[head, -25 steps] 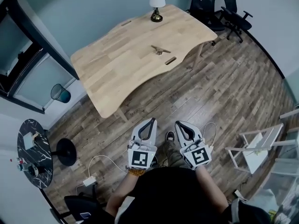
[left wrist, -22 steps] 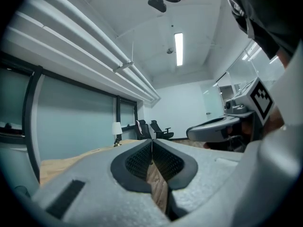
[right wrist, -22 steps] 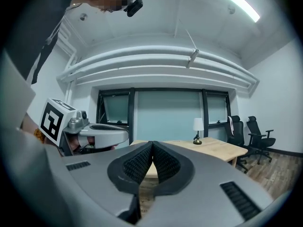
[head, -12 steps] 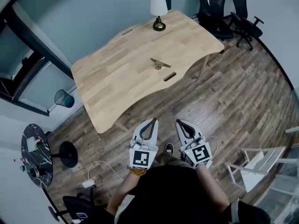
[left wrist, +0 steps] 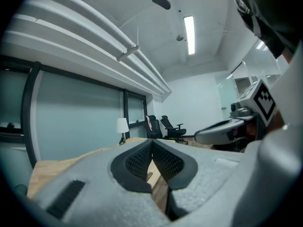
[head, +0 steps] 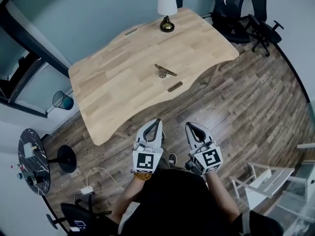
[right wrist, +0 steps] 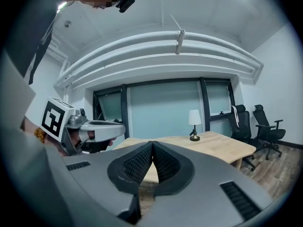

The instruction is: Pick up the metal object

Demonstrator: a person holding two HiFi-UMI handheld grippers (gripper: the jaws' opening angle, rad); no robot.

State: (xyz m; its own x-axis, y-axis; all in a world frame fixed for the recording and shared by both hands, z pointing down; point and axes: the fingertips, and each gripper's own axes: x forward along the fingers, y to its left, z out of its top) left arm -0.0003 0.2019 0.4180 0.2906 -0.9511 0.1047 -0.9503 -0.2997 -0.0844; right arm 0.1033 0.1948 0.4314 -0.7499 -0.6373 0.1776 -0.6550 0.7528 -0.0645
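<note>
The metal object (head: 165,72), a small T-shaped piece, lies near the middle of the wooden table (head: 113,82), short of its near edge. My left gripper (head: 156,122) and right gripper (head: 190,126) are held side by side over the floor, just short of the table's near edge and pointing at it. Both are shut with nothing between the pads. In the left gripper view the closed jaws (left wrist: 152,144) hide the object, and so do those in the right gripper view (right wrist: 152,144). The right gripper (left wrist: 222,130) also shows in the left gripper view.
A white-shaded lamp (head: 167,9) stands at the table's far end. Black office chairs (head: 236,9) are beyond the right corner. A bin (head: 63,100) and a round black side table (head: 33,156) stand on the left. A white rack (head: 258,187) stands to the right, and cables (head: 93,181) lie on the floor.
Both grippers have moved forward together toward the table, which now lies closer to them in the head view. Their jaws stay shut.
</note>
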